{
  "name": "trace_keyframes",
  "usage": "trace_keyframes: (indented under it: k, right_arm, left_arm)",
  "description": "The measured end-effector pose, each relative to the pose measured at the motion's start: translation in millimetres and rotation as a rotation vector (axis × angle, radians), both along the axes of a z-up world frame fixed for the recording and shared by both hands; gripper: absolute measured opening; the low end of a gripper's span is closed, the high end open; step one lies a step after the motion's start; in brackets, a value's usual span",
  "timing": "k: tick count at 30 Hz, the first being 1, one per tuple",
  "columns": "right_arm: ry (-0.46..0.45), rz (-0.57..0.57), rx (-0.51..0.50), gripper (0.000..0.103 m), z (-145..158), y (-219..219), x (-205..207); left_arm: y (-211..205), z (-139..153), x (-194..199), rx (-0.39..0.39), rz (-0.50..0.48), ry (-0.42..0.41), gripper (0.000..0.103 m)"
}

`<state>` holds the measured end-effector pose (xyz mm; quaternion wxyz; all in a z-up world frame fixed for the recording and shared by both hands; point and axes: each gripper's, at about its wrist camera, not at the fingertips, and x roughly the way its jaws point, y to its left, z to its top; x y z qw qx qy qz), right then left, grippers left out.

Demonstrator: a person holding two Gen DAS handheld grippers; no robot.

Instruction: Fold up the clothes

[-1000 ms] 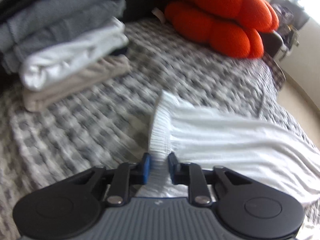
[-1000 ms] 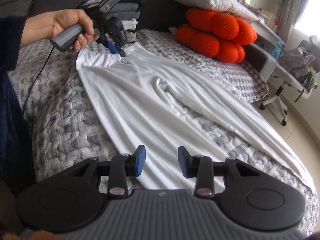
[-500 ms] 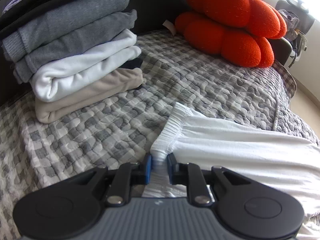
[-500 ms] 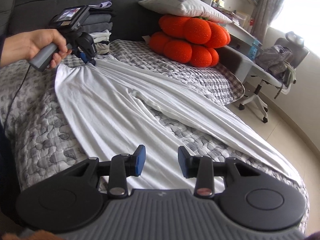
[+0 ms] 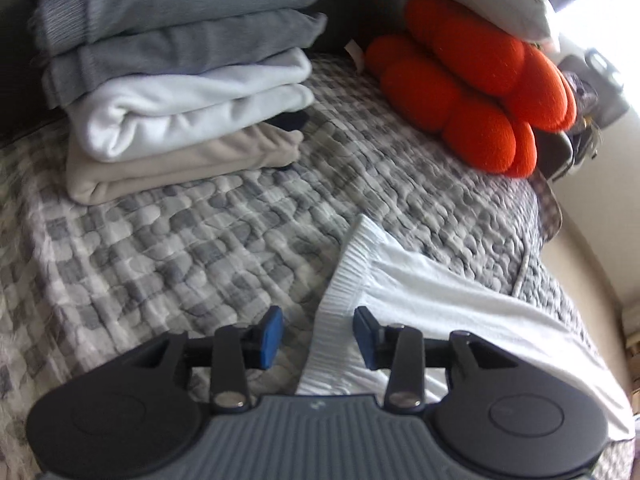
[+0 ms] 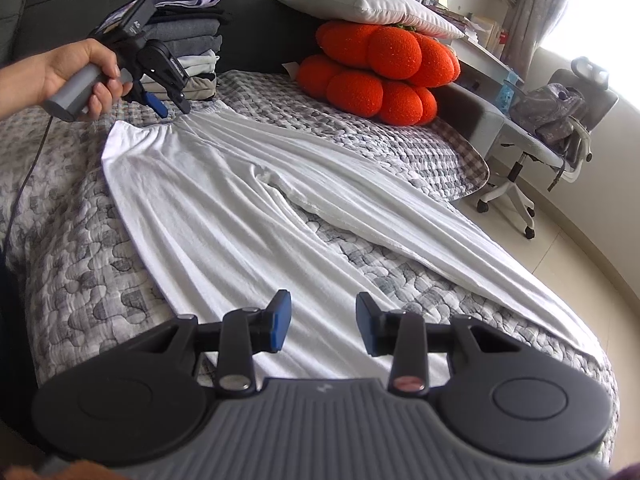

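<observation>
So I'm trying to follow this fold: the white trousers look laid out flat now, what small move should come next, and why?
Probably lower the right tongs onto the near leg and close there. The left tongs have just been opening; the waistband lies between the pads unpinched. The white trousers lie spread on the quilt, legs apart, so one leg likely goes over the other next.
</observation>
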<state>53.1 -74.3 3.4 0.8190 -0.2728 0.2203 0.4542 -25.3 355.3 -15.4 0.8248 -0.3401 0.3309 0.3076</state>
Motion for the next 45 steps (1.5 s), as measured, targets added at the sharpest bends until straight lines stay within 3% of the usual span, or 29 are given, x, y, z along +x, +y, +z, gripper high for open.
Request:
trace_keyframes:
  k: [4,9,14,16,18,20,22,26,34,40,45]
  right_arm:
    - [-0.002,0.005,-0.002,0.040,-0.4,0.6,-1.0]
    - [-0.001,0.010,-0.003,0.040,-0.5,-0.3,-0.7]
    - [-0.001,0.018,-0.014,0.040,-2.7,2.6,-3.1]
    - [-0.002,0.020,-0.017,0.040,-3.4,3.3,-3.7]
    - [-0.004,0.018,-0.016,0.040,-3.4,3.4,-3.8]
    - [-0.003,0.016,-0.015,0.040,-3.6,3.7,-3.7]
    - [-0.003,0.014,-0.015,0.040,-4.1,4.3,-3.5]
    - [-0.004,0.021,-0.017,0.040,-5.0,5.4,-5.3]
    - [-0.006,0.019,-0.013,0.040,-4.5,4.6,-4.9]
    - [-0.005,0.016,-0.023,0.040,-7.5,7.1,-4.9]
    - [-0.003,0.025,-0.019,0.040,-8.0,10.2,-7.8]
  left_arm:
    - [2.6,1.8,-3.0,0.034,0.036,0.027,0.040]
    - [-4.0,2.2,0.6,0.029,-0.044,0.019,0.039]
    - [-22.6,-7.0,21.5,0.124,-0.113,0.132,0.039]
    - [-24.3,-6.2,23.7,0.138,-0.101,0.134,0.033]
    - [-20.6,-3.2,19.6,0.121,-0.070,0.099,0.015]
    - [-20.5,-1.4,18.2,0.134,-0.076,0.086,0.005]
    - [-21.1,-0.5,17.6,0.149,-0.091,0.075,0.004]
    - [-11.1,3.7,7.3,0.081,-0.055,0.023,0.004]
    - [1.3,5.1,-16.8,-0.040,-0.041,0.016,0.004]
    - [-11.0,3.5,-31.2,-0.056,-0.092,0.041,0.004]
    - [-24.4,0.2,-19.9,-0.058,-0.151,0.050,0.004]
